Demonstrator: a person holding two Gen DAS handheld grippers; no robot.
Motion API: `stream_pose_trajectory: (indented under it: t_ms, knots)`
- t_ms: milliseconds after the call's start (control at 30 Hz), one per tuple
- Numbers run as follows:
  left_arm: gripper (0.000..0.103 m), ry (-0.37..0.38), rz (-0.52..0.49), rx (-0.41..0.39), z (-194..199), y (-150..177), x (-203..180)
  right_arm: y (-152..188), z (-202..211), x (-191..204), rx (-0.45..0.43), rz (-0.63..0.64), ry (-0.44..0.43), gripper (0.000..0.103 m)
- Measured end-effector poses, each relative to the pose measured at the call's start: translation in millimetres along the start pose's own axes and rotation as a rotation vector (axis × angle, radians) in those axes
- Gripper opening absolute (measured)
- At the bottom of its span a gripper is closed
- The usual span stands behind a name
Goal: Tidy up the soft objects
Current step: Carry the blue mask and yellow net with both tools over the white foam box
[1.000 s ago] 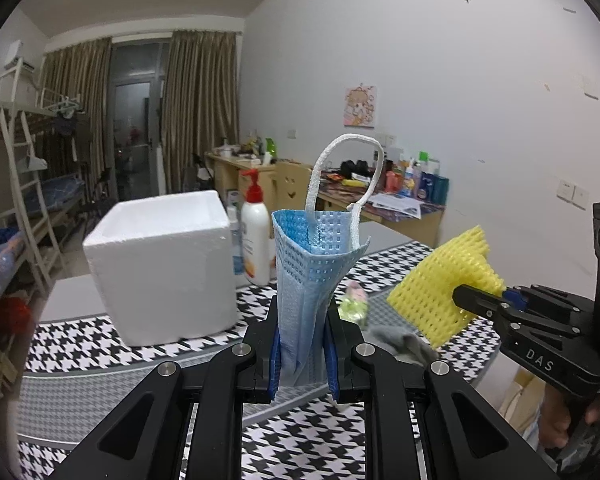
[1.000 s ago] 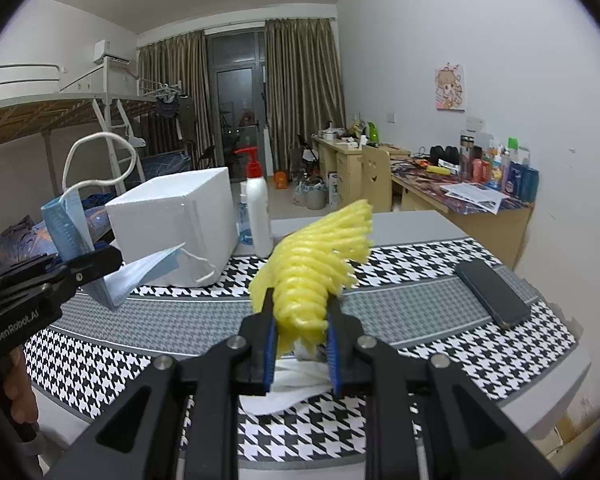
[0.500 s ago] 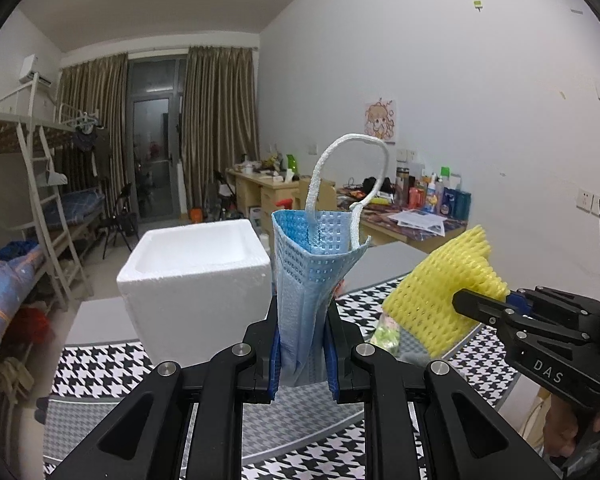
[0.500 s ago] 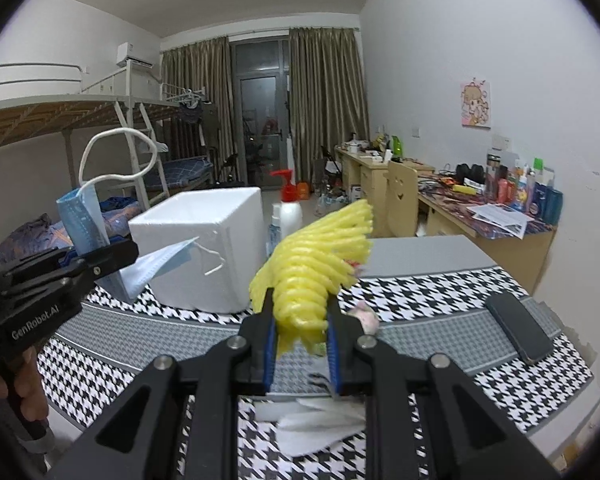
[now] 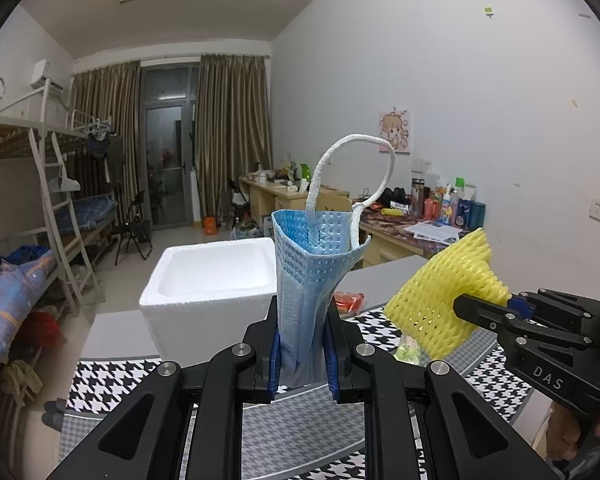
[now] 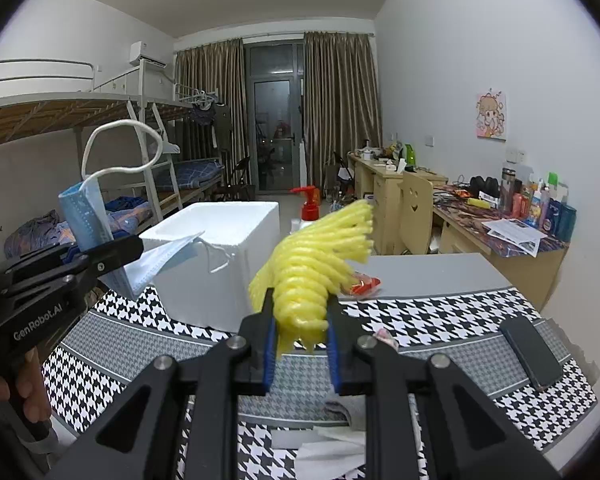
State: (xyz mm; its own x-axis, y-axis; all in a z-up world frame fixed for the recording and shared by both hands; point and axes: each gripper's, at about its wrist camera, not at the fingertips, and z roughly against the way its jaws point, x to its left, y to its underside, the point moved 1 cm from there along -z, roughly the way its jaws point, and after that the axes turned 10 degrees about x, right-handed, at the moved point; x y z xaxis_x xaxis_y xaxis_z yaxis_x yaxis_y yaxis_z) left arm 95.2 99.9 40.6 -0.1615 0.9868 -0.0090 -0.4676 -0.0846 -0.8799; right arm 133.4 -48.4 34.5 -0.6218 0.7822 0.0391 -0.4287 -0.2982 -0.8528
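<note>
We have both loads up in the air: left gripper (image 5: 302, 354) has its fingers pinching the blue face mask (image 5: 306, 276) by its lower folded edge, ear loop (image 5: 352, 176) standing up above it; right gripper (image 6: 301, 354) has its fingers pinching the yellow foam net (image 6: 312, 272) near its base, most of it sticking out forward. The white foam box (image 5: 216, 280) sits open-topped on the table (image 6: 440, 312), ahead of the left gripper and ahead-left of the right one, and we read it as the drop target, so the step in hand looks like carrying both pieces over its opening. To do it well, we bring each gripper fully over the cavity before letting go, not just over the rim: both items are light and floppy, so they likely drift or catch on the wall. From the right view, the mask's free half hangs down close by the box's near corner; we can't tell if it touches, so we lift enough to clear the edge. We go one at a time, since the two grippers sit close and could clash over a narrow opening. The net is springy, so it may bounce. Red packet (image 6: 362, 284), phone (image 6: 530, 350) and pump bottle (image 6: 309, 204) stay out of this.
</note>
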Motion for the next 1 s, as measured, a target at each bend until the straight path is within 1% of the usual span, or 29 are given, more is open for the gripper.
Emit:
stream_pose_trajectory:
  t_ms: [200,333,567,867,1000]
  knots:
    - [0.019,-0.036,0.001,-0.032,2,-6,5,-11,-2,8,-0.009,0.015,-0.014,0.025]
    - [0.019,-0.041,0.003,-0.028,-1,-11,11,-17,-7,11,-0.009,0.032,-0.021,0.025]
    - [0.019,-0.074,-0.001,-0.046,-3,-19,19,-33,-12,22,-0.026,0.056,-0.011,0.025]
    - [0.019,-0.128,0.004,-0.063,-9,-29,29,-56,-25,29,-0.013,0.065,-0.055,0.025]
    - [0.019,-0.146,0.003,-0.067,-11,-32,32,-64,-30,32,-0.013,0.07,-0.056,0.025]
